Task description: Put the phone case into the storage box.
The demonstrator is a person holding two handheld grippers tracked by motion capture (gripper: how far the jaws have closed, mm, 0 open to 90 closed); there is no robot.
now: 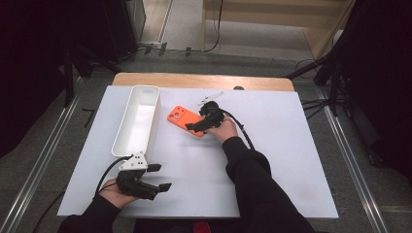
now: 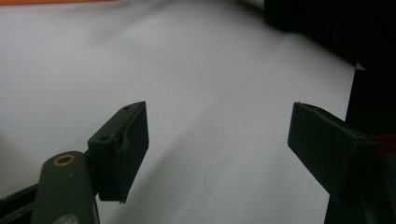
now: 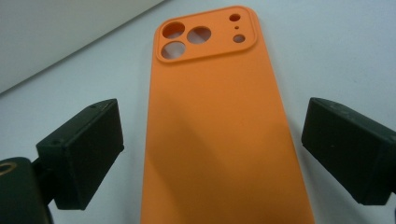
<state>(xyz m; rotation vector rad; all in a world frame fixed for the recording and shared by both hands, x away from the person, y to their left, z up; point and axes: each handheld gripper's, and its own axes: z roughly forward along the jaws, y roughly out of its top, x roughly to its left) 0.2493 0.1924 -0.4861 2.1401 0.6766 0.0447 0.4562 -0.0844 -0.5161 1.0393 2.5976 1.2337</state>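
An orange phone case (image 1: 180, 118) lies back-up on the white sheet, camera cut-outs at its far end (image 3: 205, 37). My right gripper (image 1: 195, 126) hovers at the case's near end. Its black jaws stand open on either side of the case (image 3: 219, 140), with a gap showing at each pad (image 3: 88, 149). My left gripper (image 1: 161, 177) rests near the front left of the sheet and is open. Between its fingers (image 2: 121, 149) there is bare white sheet.
A long white tray (image 1: 137, 116) stands at the left of the sheet, just left of the case. A small white and black object (image 1: 210, 97) lies behind the right hand. The white sheet (image 1: 282, 145) covers a wooden table (image 1: 194, 80).
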